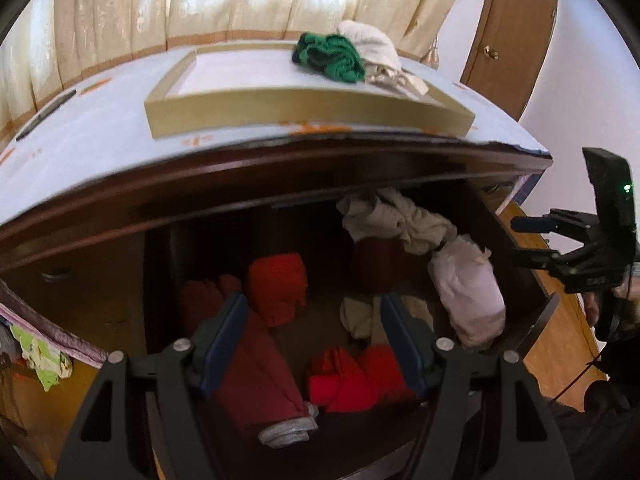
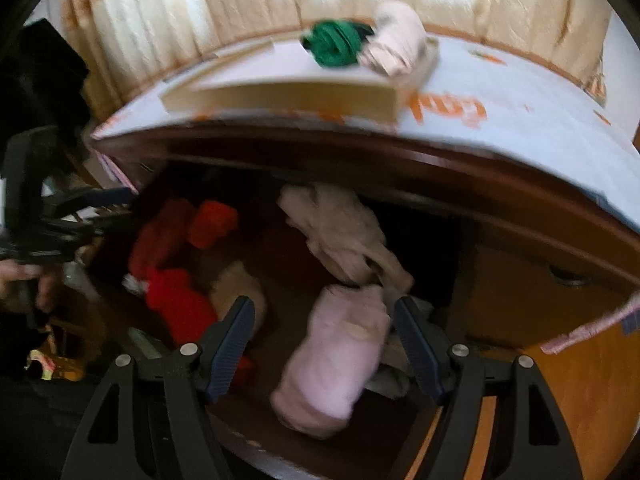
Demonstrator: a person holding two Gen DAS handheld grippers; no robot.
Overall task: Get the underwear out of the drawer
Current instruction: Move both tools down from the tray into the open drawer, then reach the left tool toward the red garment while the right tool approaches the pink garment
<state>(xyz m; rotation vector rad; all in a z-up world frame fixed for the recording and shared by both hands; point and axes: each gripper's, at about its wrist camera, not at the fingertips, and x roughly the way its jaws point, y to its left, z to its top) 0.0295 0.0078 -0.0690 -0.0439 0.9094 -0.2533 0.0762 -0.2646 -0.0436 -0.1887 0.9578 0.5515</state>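
Both grippers apart over the open drawer (image 1: 532, 320) of underwear

No writing we can read: the orange lettering on the dresser top's pale cover (image 2: 520, 128) is blurred. Our left gripper (image 1: 314, 340) has its jaws apart, holding nothing, above red rolled underwear (image 1: 344, 380) and a dark red roll (image 1: 256, 376) whose long axis runs toward us. Our right gripper (image 2: 324, 344) is likewise apart, straddling a pale pink roll (image 2: 336, 360) lying lengthwise between the fingers; we cannot tell if they touch it.
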